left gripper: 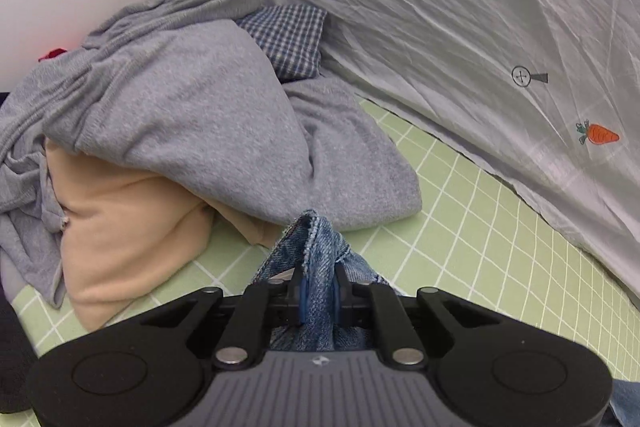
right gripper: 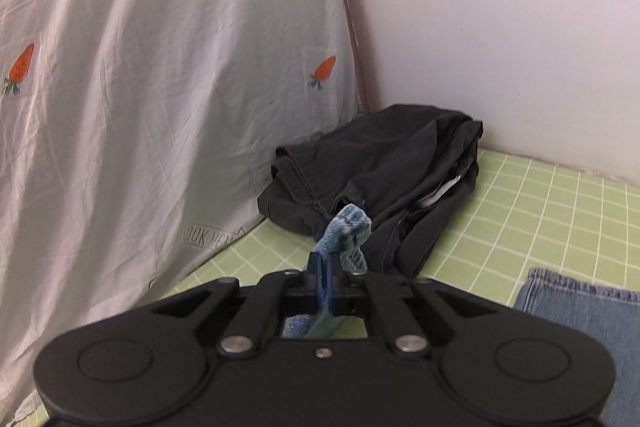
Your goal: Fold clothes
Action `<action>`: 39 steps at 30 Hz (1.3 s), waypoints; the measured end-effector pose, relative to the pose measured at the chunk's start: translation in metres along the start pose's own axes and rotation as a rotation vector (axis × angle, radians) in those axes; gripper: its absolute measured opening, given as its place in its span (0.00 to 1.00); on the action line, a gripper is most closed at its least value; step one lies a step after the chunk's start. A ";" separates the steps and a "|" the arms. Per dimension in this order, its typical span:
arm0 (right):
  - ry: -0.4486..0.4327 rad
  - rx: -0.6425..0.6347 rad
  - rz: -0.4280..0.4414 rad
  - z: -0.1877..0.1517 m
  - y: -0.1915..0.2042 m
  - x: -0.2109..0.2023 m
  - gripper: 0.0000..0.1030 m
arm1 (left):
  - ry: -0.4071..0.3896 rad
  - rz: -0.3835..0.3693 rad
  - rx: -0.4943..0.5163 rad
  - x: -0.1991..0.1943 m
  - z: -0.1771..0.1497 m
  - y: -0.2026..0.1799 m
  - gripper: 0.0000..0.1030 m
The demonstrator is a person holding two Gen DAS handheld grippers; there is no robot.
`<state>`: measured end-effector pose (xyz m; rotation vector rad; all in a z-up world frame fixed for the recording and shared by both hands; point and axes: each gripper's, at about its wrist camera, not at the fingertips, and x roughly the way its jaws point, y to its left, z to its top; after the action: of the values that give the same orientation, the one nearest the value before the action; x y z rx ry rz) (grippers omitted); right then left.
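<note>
So, quick rundown of both wrist views, going left to right:

Laundry pile: a heap sits from 9 to 11 o'clock in the left view. A grey sweatshirt [left gripper: 192, 115] is draped over a peach garment [left gripper: 132, 223], with a blue checked shirt [left gripper: 292, 41] poking out behind at 12.

Left gripper [left gripper: 319, 293]: jaws pinched narrow on a bunched fold of the jeans [left gripper: 320, 247], denim sticking up past the fingertips at dead center and hanging down below.

Mat: a green grid mat [left gripper: 460, 247] runs under everything, bare from 3 to 5 o'clock in the left view.

Backdrop: a white sheet [left gripper: 460, 27] with carrot prints and arrow marks hangs at 12 to 3 there, and at 9 to 12 in the right view.

Right gripper [right gripper: 322, 279]: also clamped tight, holding a small edge of the denim, with a pale tab curling up at center.

Black garment [right gripper: 380, 183]: a folded bundle lies on the mat at about 1 o'clock in the right view, right behind the pinched denim.

More denim: a flat piece with a stitched hem lies at 4 o'clock. Can't tell if it's the same jeans.
</note>
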<state>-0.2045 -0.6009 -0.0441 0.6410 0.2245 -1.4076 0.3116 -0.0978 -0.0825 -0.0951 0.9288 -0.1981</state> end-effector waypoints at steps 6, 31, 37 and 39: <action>-0.147 0.004 -0.041 0.040 -0.018 -0.025 0.02 | -0.057 0.019 -0.045 -0.009 0.013 0.016 0.13; 0.126 -0.353 0.212 -0.026 0.124 0.062 0.01 | -0.004 0.258 0.028 0.030 -0.020 0.019 0.13; 0.226 -0.387 0.214 -0.067 0.100 0.041 0.01 | 0.003 0.319 -0.004 0.024 -0.027 0.049 0.14; 0.241 -0.385 0.206 -0.069 0.093 0.037 0.01 | 0.000 0.348 -0.004 0.021 -0.025 0.060 0.14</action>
<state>-0.0933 -0.5923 -0.0930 0.4955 0.5889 -1.0495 0.3113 -0.0437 -0.1243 0.0636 0.9310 0.1257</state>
